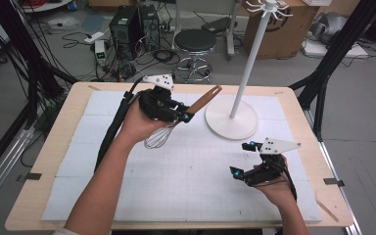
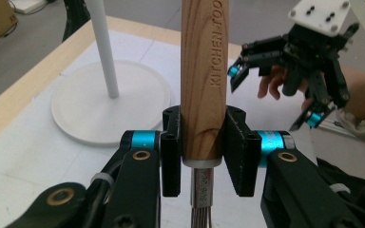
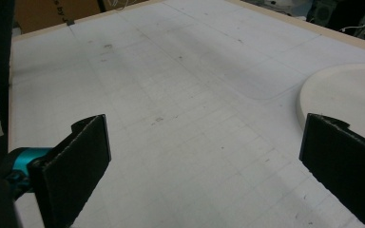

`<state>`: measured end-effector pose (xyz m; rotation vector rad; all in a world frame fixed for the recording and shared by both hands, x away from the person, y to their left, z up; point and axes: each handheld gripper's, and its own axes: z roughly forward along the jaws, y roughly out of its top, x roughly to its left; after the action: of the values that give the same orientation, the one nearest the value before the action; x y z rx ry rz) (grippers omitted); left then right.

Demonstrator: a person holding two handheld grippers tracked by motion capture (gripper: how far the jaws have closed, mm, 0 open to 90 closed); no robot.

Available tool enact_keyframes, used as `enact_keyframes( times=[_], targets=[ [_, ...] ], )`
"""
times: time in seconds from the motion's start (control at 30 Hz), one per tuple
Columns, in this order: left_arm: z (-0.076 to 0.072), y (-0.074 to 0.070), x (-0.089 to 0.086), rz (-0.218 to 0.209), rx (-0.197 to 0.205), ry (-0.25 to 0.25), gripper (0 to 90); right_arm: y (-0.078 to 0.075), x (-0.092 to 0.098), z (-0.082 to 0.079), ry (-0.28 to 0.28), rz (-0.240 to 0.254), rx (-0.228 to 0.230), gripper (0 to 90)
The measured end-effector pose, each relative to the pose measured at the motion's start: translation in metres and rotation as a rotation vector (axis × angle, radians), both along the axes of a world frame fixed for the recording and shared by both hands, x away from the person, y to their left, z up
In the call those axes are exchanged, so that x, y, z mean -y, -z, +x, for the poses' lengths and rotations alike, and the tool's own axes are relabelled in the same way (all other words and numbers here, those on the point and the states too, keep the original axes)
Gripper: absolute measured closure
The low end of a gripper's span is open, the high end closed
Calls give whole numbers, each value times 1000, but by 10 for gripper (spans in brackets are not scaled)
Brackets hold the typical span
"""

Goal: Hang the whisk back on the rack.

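Note:
My left gripper (image 1: 186, 113) is shut on a whisk (image 1: 203, 101) with a wooden handle. It holds the whisk above the mat, wire loops (image 1: 157, 138) hanging toward the person and the handle pointing at the stand. In the left gripper view the pads (image 2: 171, 152) clamp the wooden handle (image 2: 204, 71) just above its metal collar. A white stand with a round base (image 1: 231, 120) and a tall pole (image 1: 249, 58) rises at the back middle. My right gripper (image 1: 242, 159) hovers open over the mat at the right, nothing between its pads (image 3: 78, 161).
The white gridded mat (image 1: 191, 186) covers a wooden table (image 1: 39, 186). The stand's base edge (image 3: 342, 95) lies just ahead of my right gripper. Beyond the table are a stool (image 1: 195, 44), a computer tower, cables and a cardboard box.

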<state>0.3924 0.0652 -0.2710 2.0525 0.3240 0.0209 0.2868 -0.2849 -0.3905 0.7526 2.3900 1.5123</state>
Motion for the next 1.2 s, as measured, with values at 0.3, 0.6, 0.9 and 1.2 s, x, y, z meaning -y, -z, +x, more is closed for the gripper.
enact_keyframes(
  times=[0.3, 0.6, 0.9, 1.2],
  targets=[
    [22, -23, 17, -56, -2, 14, 704, -1, 1, 0, 2, 10, 3, 22],
    [39, -50, 36, -114, 11, 33, 704, 0, 0, -1, -6, 3, 5, 22],
    [67, -64, 41, -161, 3, 36, 704, -1, 0, -2, -11, 3, 10, 22],
    [99, -78, 46, -215, -19, 23, 705, 0, 3, -1, -4, 13, 9, 22]
  ],
)
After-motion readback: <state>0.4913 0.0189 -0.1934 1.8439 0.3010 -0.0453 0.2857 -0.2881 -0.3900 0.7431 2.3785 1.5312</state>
